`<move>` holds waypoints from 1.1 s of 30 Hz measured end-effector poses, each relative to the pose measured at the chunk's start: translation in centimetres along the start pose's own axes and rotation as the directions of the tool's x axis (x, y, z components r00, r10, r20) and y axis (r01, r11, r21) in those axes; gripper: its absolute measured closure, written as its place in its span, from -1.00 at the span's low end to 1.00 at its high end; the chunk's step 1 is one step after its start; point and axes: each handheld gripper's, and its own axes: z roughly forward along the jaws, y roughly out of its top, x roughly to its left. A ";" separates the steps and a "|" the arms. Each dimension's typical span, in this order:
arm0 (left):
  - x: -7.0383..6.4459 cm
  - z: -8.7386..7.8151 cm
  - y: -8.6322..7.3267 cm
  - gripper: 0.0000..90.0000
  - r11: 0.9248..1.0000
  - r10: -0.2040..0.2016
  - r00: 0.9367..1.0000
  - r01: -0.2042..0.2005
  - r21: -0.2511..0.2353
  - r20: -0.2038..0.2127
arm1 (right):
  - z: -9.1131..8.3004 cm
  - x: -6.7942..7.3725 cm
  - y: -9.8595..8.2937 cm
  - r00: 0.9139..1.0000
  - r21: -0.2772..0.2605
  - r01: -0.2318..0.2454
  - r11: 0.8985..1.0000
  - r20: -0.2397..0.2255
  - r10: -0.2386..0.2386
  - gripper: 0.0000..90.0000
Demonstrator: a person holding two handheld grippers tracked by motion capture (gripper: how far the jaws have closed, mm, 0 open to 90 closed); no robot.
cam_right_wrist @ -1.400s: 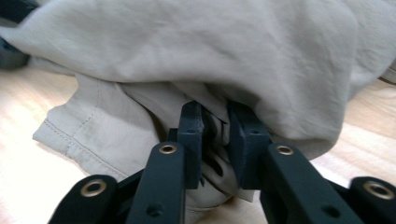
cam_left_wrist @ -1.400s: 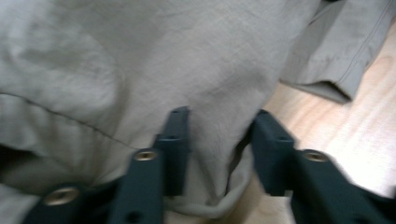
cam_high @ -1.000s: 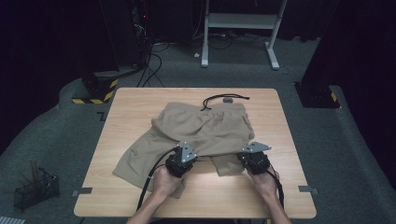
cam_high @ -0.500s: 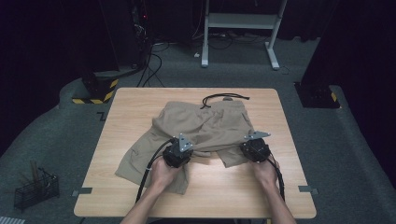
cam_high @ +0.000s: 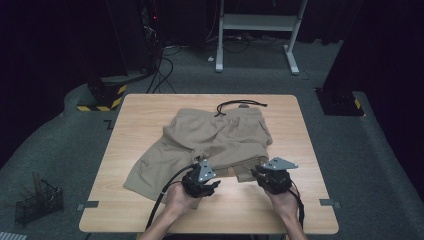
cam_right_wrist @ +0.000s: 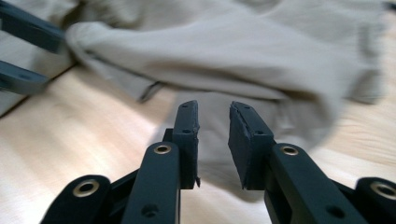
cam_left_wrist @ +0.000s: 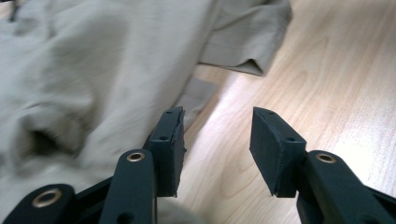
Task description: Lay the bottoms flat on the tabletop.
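Khaki shorts (cam_high: 215, 137) lie spread on the wooden table (cam_high: 150, 107), their black drawstring (cam_high: 240, 104) trailing off the waistband at the far side. My left gripper (cam_high: 203, 173) hovers at the near hem of the left leg. In the left gripper view it (cam_left_wrist: 217, 140) stands open over bare wood, its left jaw beside the fabric (cam_left_wrist: 93, 70). My right gripper (cam_high: 272, 172) sits at the near hem of the right leg. It (cam_right_wrist: 213, 140) is open only narrowly, nothing pinched, with the cloth (cam_right_wrist: 233, 60) just ahead. The left gripper's jaws (cam_right_wrist: 25, 35) show at the upper left of that view.
On the floor stand a black wire basket (cam_high: 37, 202) at the left, a black-and-yellow base (cam_high: 102, 95) by the table's far left corner, a dark stand base (cam_high: 340, 102) at the right and a white table frame (cam_high: 260, 30) behind. Bare wood runs along the near edge.
Both grippers have drawn back toward the near edge, away from the hems they hovered over. The shorts lie about as before.
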 end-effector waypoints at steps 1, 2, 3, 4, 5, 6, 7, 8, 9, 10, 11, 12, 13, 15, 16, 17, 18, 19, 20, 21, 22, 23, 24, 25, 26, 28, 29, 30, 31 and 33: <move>-0.1 1.1 0.3 0.22 1.000 0.003 1.000 -0.003 0.014 -0.006 | 1.0 0.7 0.0 1.000 0.024 0.011 1.000 -0.021 -0.011 0.60; 0.0 1.6 0.4 0.21 1.000 0.000 1.000 0.000 0.024 -0.014 | 1.7 0.9 0.0 0.999 0.035 0.019 0.999 -0.027 -0.018 0.56; 0.1 2.3 0.5 0.19 1.000 -0.007 1.000 0.007 0.029 -0.021 | 2.4 1.2 0.0 0.999 0.045 0.022 0.999 -0.029 -0.021 0.49; 0.2 2.8 0.5 0.20 0.999 -0.009 1.000 0.010 0.037 -0.028 | 3.0 1.4 0.1 0.999 0.055 0.022 0.998 -0.025 -0.021 0.43; 0.3 3.4 0.6 0.21 0.999 -0.011 0.999 0.012 0.048 -0.038 | 3.7 1.4 0.1 0.999 0.065 0.025 0.998 -0.022 -0.023 0.38; 0.4 3.7 0.6 0.21 0.998 -0.014 0.999 0.017 0.054 -0.044 | 4.3 1.5 0.2 1.000 0.079 0.022 0.997 -0.014 -0.021 0.36; 0.4 3.7 0.6 0.23 0.998 -0.014 0.999 0.017 0.054 -0.044 | 4.8 1.4 0.2 1.000 0.092 0.018 0.996 -0.012 -0.017 0.34; 0.5 4.3 0.6 0.24 0.998 -0.018 0.999 0.021 0.065 -0.051 | 5.5 1.3 0.1 1.000 0.115 0.009 0.993 -0.014 -0.007 0.34; 0.8 4.8 0.5 0.26 0.997 -0.029 0.998 0.033 0.074 -0.056 | 5.9 1.3 0.0 1.000 0.132 0.004 0.991 -0.019 -0.001 0.35; 0.9 4.9 0.5 0.28 0.997 -0.041 0.998 0.045 0.068 -0.057 | 6.1 1.3 -0.1 1.000 0.145 0.001 0.989 -0.017 0.002 0.36; 0.9 4.9 0.5 0.33 0.996 -0.051 0.997 0.054 0.067 -0.057 | 6.1 1.2 -0.2 1.000 0.138 0.004 0.990 -0.016 -0.002 0.40; 0.9 4.9 0.5 0.38 0.996 -0.051 0.997 0.054 0.067 -0.057 | 6.1 1.2 -0.2 1.000 0.138 0.004 0.990 -0.016 -0.002 0.40; 1.0 5.0 0.6 0.47 0.997 -0.036 0.997 0.040 0.067 -0.062 | 5.9 1.2 -0.4 1.000 0.139 0.006 0.990 -0.015 -0.004 0.55; 1.1 5.2 0.7 0.70 0.996 -0.030 0.998 0.034 0.077 -0.055 | 5.6 0.9 -0.5 1.000 0.143 0.019 0.990 -0.018 -0.016 0.71; 1.1 5.2 0.7 0.80 0.996 -0.030 0.998 0.034 0.077 -0.055 | 5.6 0.9 -0.5 1.000 0.143 0.019 0.990 -0.018 -0.016 0.71; 1.3 5.3 0.8 0.92 0.996 -0.024 0.998 0.029 0.089 -0.056 | 5.4 0.6 -0.6 1.000 0.147 0.028 0.989 -0.012 -0.026 0.85; 1.4 5.3 0.8 0.98 0.995 -0.025 0.998 0.029 0.092 -0.054 | 5.3 0.5 -0.6 0.999 0.152 0.033 0.988 -0.004 -0.033 0.89; 1.4 5.3 0.8 0.99 0.995 -0.025 0.998 0.029 0.092 -0.054 | 5.3 0.5 -0.6 0.999 0.152 0.033 0.988 -0.004 -0.033 0.89; 1.6 5.2 0.9 1.00 0.994 -0.031 0.999 0.034 0.099 -0.038 | 5.0 0.2 -0.8 0.999 0.157 0.046 0.987 0.014 -0.048 0.93; 1.7 5.0 0.8 1.00 0.994 -0.029 0.999 0.032 0.100 -0.034 | 5.0 0.2 -0.8 0.999 0.157 0.046 0.987 0.014 -0.048 0.93; 1.8 4.2 0.8 1.00 0.996 -0.027 0.999 0.030 0.081 -0.036 | 4.6 0.0 -1.0 0.999 0.156 0.042 0.987 0.021 -0.046 0.94; 1.8 4.2 0.8 1.00 0.996 -0.027 0.999 0.030 0.081 -0.036 | 4.6 0.0 -1.0 0.999 0.156 0.042 0.987 0.021 -0.046 0.94; 1.9 3.5 0.8 1.00 0.998 -0.031 0.999 0.033 0.062 -0.037 | 4.2 -0.2 -1.1 0.999 0.150 0.042 0.988 0.024 -0.046 0.94; 2.3 2.1 0.7 1.00 0.999 -0.033 0.999 0.034 0.025 -0.042 | 3.2 -0.8 -1.3 0.999 0.132 0.031 0.991 0.035 -0.036 0.94; 2.7 1.1 0.6 1.00 0.999 -0.044 0.998 0.044 0.003 -0.040 | 2.9 -0.9 -1.4 0.999 0.125 0.031 0.992 0.037 -0.036 0.94; 3.5 -0.7 0.3 1.00 0.997 -0.067 0.997 0.065 -0.034 -0.045 | 1.5 -1.7 -1.8 0.999 0.100 0.022 0.995 0.045 -0.027 0.94; 3.5 -0.7 0.3 1.00 0.997 -0.067 0.997 0.065 -0.034 -0.045 | 1.5 -1.7 -1.8 0.999 0.100 0.022 0.995 0.045 -0.027 0.94; 4.5 -2.3 -0.2 1.00 0.993 -0.102 0.994 0.099 -0.069 -0.050 | 0.2 -2.5 -2.2 0.998 0.083 0.009 0.996 0.055 -0.014 0.94; 4.5 -2.3 -0.2 1.00 0.993 -0.102 0.994 0.099 -0.069 -0.050 | -0.4 -2.8 -2.4 0.998 0.078 0.000 0.997 0.059 -0.004 0.94; 5.3 -3.5 -0.8 1.00 0.988 -0.131 0.990 0.125 -0.086 -0.059 | -1.4 -3.4 -2.9 0.997 0.070 -0.005 0.998 0.073 0.000 0.94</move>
